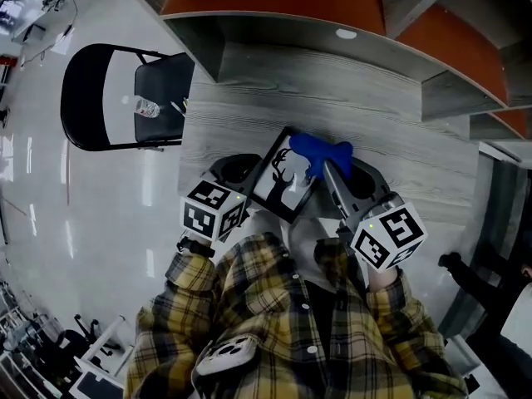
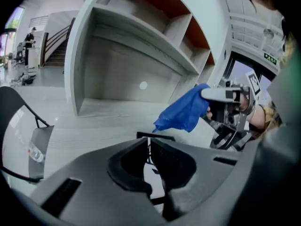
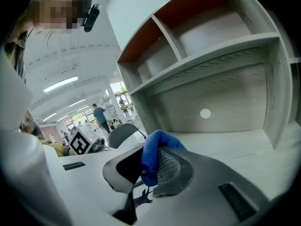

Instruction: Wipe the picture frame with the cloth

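A black picture frame (image 1: 283,177) with a white print of a dark deer silhouette is held tilted above the grey wooden desk (image 1: 332,98). My left gripper (image 1: 249,181) is shut on the frame's left edge (image 2: 149,147). My right gripper (image 1: 322,163) is shut on a blue cloth (image 1: 319,150), which rests against the frame's upper right corner. In the left gripper view the blue cloth (image 2: 184,109) hangs from the right gripper over the frame. In the right gripper view the cloth (image 3: 151,157) is pinched between the jaws, with the deer print (image 3: 141,197) below.
A black folding chair (image 1: 125,98) with a plastic bottle (image 1: 146,107) on its seat stands left of the desk. Grey shelf compartments with orange backs (image 1: 283,2) rise behind the desk. The person's plaid shirt (image 1: 283,322) fills the foreground.
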{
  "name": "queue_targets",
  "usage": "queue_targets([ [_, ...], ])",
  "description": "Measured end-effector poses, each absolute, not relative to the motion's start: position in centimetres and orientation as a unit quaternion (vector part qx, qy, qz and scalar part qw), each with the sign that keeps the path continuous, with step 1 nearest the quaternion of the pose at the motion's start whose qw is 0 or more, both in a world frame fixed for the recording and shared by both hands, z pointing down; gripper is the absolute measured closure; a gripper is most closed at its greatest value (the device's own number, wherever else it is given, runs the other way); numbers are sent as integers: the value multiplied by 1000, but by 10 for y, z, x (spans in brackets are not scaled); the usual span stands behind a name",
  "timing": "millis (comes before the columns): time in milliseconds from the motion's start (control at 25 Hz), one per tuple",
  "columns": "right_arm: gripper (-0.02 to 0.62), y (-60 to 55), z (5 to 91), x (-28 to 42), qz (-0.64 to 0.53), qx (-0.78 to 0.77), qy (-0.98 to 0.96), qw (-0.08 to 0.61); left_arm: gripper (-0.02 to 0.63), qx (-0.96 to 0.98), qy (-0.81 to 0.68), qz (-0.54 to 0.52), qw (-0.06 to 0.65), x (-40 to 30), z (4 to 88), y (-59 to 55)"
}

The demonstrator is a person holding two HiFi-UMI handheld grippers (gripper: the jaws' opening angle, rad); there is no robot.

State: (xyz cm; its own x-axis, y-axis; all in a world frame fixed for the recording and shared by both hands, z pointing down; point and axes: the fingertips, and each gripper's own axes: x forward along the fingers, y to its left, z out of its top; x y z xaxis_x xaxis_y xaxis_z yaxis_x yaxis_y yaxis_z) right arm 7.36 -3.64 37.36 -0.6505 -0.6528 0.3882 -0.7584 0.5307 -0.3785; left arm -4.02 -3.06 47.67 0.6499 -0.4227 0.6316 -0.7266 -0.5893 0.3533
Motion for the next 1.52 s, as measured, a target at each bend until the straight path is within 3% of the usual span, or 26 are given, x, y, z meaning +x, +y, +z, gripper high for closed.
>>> queue_targets([
  [280, 554, -28, 405, 63, 296, 389, -865, 116, 531, 833, -308, 338, 311, -52, 552, -2],
  [880, 554, -56, 446, 38, 296, 369, -867, 154, 529, 821, -280, 350, 353, -48, 581, 8],
  [1000, 554, -69, 468, 29, 276, 363, -867, 200, 528, 820, -278, 345, 362, -47, 580, 8],
  [1240, 554, -79, 534, 14, 169, 332, -846, 381, 529, 820, -281, 341, 364, -47, 580, 6],
  [1520, 554, -66, 550, 26, 170, 309, -820, 451, 529, 815, -295, 326, 378, -49, 581, 6],
])
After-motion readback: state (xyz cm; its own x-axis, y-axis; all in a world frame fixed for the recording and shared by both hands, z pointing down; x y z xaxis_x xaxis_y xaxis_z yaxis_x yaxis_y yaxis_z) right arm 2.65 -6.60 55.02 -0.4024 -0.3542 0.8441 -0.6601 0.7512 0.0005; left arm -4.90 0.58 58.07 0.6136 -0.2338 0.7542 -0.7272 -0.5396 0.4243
